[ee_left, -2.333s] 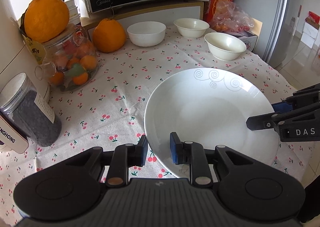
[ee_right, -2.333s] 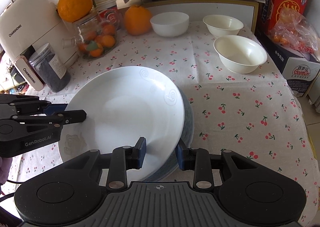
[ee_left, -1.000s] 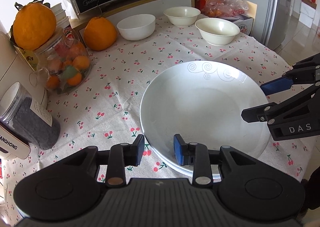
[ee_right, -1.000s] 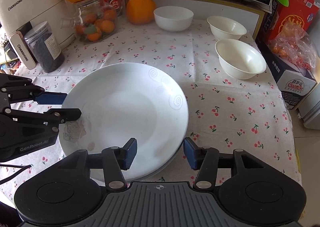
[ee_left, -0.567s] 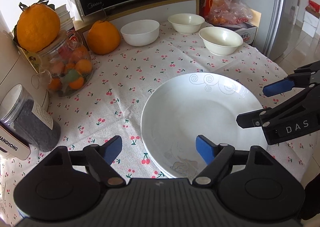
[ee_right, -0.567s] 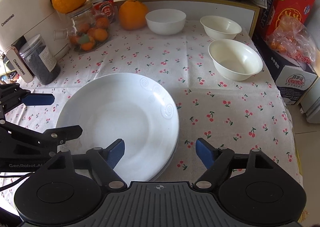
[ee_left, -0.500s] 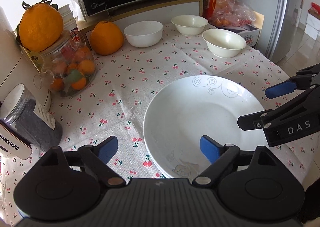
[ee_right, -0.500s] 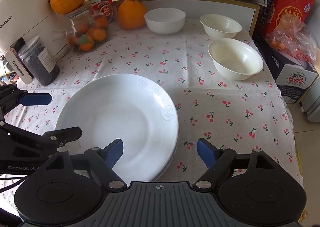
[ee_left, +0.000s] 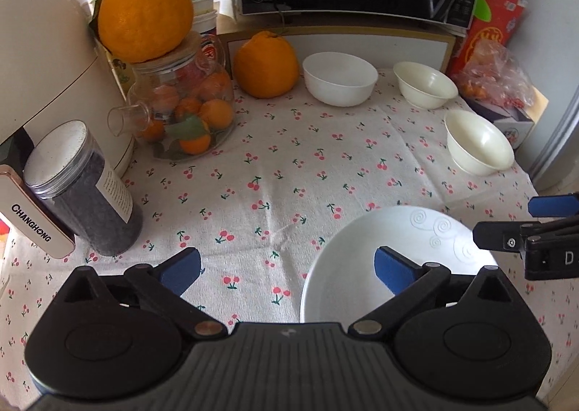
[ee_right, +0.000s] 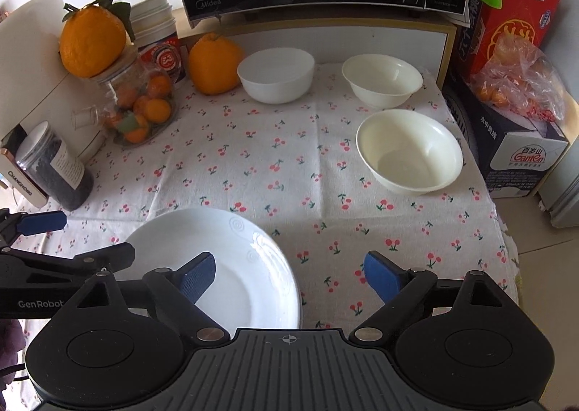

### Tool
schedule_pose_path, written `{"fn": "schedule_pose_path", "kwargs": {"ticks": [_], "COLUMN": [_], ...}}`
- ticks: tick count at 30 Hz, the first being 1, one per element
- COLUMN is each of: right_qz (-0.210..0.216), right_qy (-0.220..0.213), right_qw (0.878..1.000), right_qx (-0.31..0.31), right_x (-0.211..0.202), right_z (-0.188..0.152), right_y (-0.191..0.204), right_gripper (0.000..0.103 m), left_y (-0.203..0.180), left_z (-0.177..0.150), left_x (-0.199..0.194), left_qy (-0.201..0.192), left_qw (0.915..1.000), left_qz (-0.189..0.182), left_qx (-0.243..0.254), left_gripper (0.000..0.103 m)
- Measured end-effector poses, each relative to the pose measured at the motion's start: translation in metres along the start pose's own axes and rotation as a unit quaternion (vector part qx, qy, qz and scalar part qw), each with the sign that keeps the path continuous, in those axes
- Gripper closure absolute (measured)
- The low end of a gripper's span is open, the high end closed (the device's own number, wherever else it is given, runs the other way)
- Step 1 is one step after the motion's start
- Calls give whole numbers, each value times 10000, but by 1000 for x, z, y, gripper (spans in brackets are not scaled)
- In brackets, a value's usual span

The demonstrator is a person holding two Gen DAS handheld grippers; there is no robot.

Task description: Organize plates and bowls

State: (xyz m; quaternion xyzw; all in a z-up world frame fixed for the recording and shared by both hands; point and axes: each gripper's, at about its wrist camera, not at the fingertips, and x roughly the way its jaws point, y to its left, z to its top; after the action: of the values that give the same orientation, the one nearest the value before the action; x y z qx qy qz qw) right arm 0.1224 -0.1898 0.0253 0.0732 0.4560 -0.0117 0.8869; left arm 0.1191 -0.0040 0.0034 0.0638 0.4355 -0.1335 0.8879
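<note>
With plates [ee_right: 231,266] stacked below both grippers, left gripper [ee_left: 286,266] & right gripper [ee_right: 289,273], jaws just spread apart & empty, should next approach nearest bowl [ee_right: 410,154] ahead-right, rim centred betw. pads.

We see black left tongs [ee_left: 286,271] and right tongs [ee_right: 289,275]: blue pads, silver pivot screws, round grey housings, ribbed grey tops, white "GenRobot" lettering.
</note>
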Motion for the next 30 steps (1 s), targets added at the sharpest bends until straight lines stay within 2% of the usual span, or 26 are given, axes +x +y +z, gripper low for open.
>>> {"fn": "schedule_pose_path", "kwargs": {"ticks": [3, 11, 18, 22, 25, 30], "right_qz": [-2, 39, 379, 652, 989, 1486], "right_qy": [-88, -340, -465, -486, -450, -385], "right_qw": [9999, 9993, 9973, 9933, 9873, 9734], "right_qx": [-104, -137, 432, 822, 1163, 1699], "right_x": [0, 14, 46, 71, 90, 118], "right_z": [14, 60, 102, 120, 131, 141], "right_y": [-2, -12, -34, -49, -61, -76], "right_gripper": [11, 11, 11, 11, 11, 11], "left_y": [3, 1, 4, 5, 5, 7], "left_z": [12, 53, 91, 108, 118, 130], "left_x": [2, 23, 56, 81, 98, 127], "left_qy": [-1, -79, -299, -456, -585, -580], "left_qw": [9998, 9994, 9980, 9973, 9961, 9920], "left_qz": [55, 249, 275, 108, -168, -610], "left_qx": [-196, -247, -484, -567, -639, -940], "left_gripper": [0, 0, 0, 1, 1, 13]}}
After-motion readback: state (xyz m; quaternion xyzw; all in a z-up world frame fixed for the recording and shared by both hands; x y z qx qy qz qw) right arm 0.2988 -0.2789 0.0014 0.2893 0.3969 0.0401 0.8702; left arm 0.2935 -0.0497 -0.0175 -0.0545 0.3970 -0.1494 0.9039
